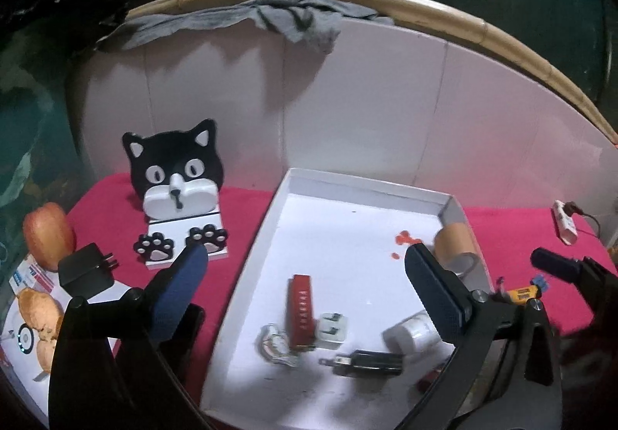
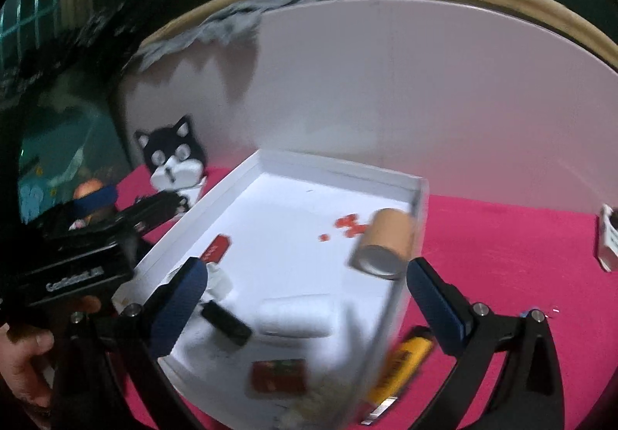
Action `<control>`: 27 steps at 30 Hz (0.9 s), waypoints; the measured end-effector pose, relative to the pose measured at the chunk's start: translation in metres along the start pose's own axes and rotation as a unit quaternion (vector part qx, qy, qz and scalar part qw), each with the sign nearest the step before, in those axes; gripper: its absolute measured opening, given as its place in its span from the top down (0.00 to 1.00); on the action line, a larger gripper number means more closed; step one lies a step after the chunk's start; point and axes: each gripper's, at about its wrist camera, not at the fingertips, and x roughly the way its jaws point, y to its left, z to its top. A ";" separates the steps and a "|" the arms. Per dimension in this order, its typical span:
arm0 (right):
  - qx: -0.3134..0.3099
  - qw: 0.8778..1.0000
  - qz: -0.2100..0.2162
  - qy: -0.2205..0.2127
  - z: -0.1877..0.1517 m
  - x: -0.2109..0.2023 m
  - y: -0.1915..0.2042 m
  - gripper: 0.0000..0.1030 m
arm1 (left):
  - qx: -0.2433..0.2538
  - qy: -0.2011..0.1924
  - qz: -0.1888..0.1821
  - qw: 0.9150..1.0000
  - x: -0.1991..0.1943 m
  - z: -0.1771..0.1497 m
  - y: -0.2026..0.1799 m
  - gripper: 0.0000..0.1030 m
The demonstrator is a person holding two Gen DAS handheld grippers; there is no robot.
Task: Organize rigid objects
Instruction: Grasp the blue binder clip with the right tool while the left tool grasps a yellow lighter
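A white tray [image 1: 266, 237] lies on the pink cloth. In it are a red bar [image 1: 299, 308], a white plug [image 1: 332, 329], a black charger [image 1: 367, 362], a white case [image 1: 411, 333] and a cardboard cylinder [image 1: 455, 244]. My left gripper [image 1: 307, 252] hangs open over the tray, nothing between its fingers. My right gripper [image 2: 306, 267] is also open and empty, above the tray's right part, near the cylinder [image 2: 386, 242] and white case [image 2: 295, 316]. A yellow lighter [image 2: 401, 364] lies just outside the tray [image 2: 247, 167]. The picture is blurred there.
A black-and-white cat stand [image 1: 177, 179] sits left of the tray, with another black charger [image 1: 87, 264], an apple [image 1: 48, 237] and a printed box [image 1: 31, 314] beyond it. A white board [image 1: 386, 101] walls the back. A white item [image 1: 566, 221] lies far right.
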 end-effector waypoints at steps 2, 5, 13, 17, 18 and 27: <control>0.019 1.000 -0.013 -0.013 0.002 -0.013 -0.022 0.00 | 0.008 -0.003 -0.012 1.000 -0.004 0.001 -0.009 0.00; 0.049 0.997 -0.043 -0.029 0.002 -0.031 -0.061 0.00 | 0.028 -0.005 -0.034 0.999 -0.008 0.002 -0.026 0.00; 0.127 0.986 -0.103 -0.030 -0.017 -0.058 -0.153 0.00 | 0.058 0.020 -0.097 0.993 -0.009 -0.010 -0.074 0.00; 0.150 0.980 -0.133 0.004 -0.028 -0.046 -0.177 0.00 | 0.095 0.035 -0.125 0.987 -0.010 -0.020 -0.109 0.00; 0.155 0.978 -0.140 0.015 -0.031 -0.041 -0.180 0.00 | 0.102 0.042 -0.142 0.984 -0.011 -0.023 -0.118 0.00; 0.134 0.978 -0.140 0.076 -0.045 0.008 -0.185 0.36 | 0.204 0.081 -0.173 0.960 -0.005 -0.041 -0.183 0.00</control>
